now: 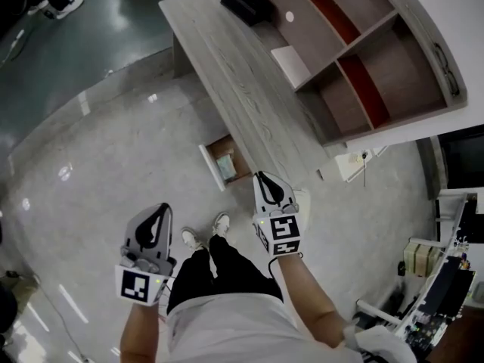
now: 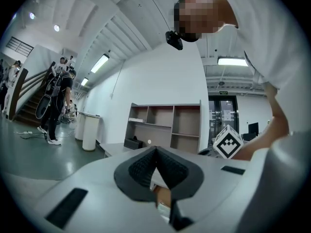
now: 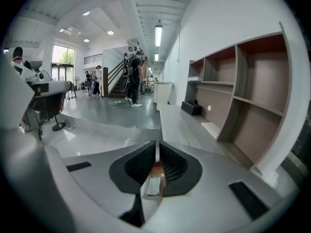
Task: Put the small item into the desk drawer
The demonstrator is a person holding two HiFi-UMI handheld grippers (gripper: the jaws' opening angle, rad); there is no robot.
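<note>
Your left tongs [image 2: 155, 150] are clenched tip to tip with nothing between them, held above the floor [image 1: 91, 165] to the left of your feet. The small item [image 1: 227, 171] lies in the open drawer [image 1: 209, 166], which is pulled out from the surface [image 1: 227, 59]. Your right tongs [image 3: 156, 144] are clenched and empty, showing just right of the drawer in the head view.

Open shelf unit [image 1: 423, 36] — black box [image 1: 246, 2] near it.
</note>
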